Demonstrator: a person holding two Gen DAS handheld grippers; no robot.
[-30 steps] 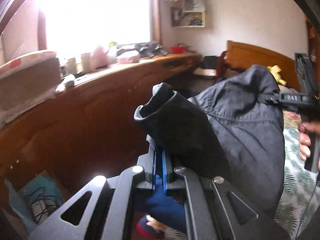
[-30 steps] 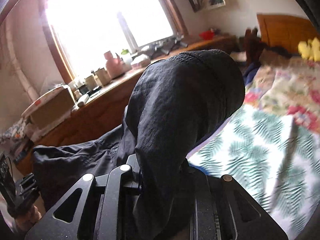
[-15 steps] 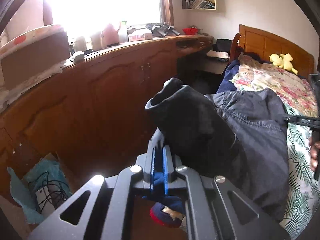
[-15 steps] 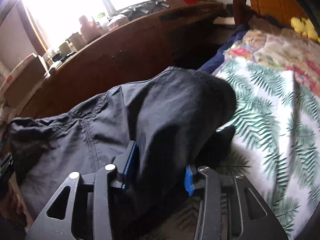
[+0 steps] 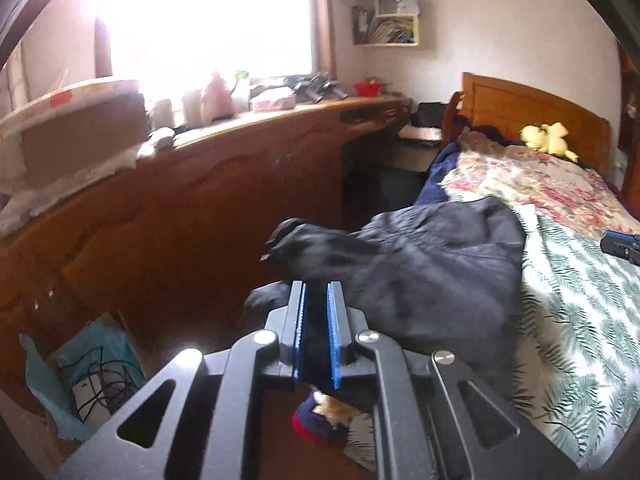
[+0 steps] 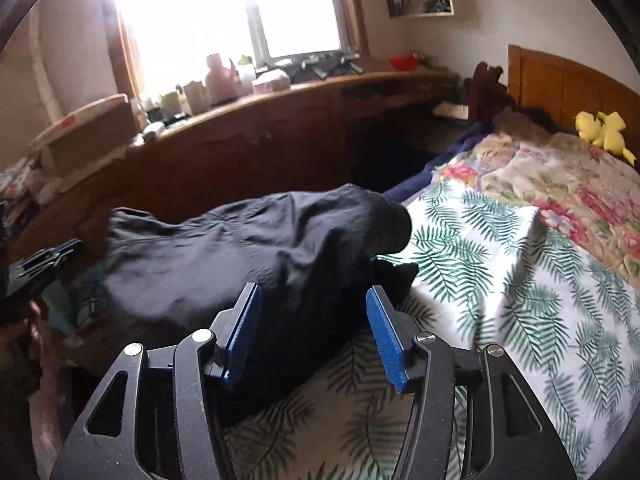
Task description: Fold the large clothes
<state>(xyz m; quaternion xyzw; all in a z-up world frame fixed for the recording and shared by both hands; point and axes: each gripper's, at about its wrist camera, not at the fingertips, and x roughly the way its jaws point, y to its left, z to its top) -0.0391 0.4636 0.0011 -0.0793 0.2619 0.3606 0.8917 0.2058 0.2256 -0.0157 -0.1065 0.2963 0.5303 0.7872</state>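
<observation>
Dark garment laid at the bed's left edge

The garment lies between the right tongs, just spread wide and released; the left tongs are almost clenched on its fabric.

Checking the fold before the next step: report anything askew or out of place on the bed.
The dark garment lies bunched and wrinkled at the near edge of the bed, not flat; one end overhangs the side. Nothing is spilled or visibly damaged.

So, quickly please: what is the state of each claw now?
Left claw: nearly closed, jaws just easing apart, dark jacket fabric between them.
Right claw: open, just released the jacket.
</observation>
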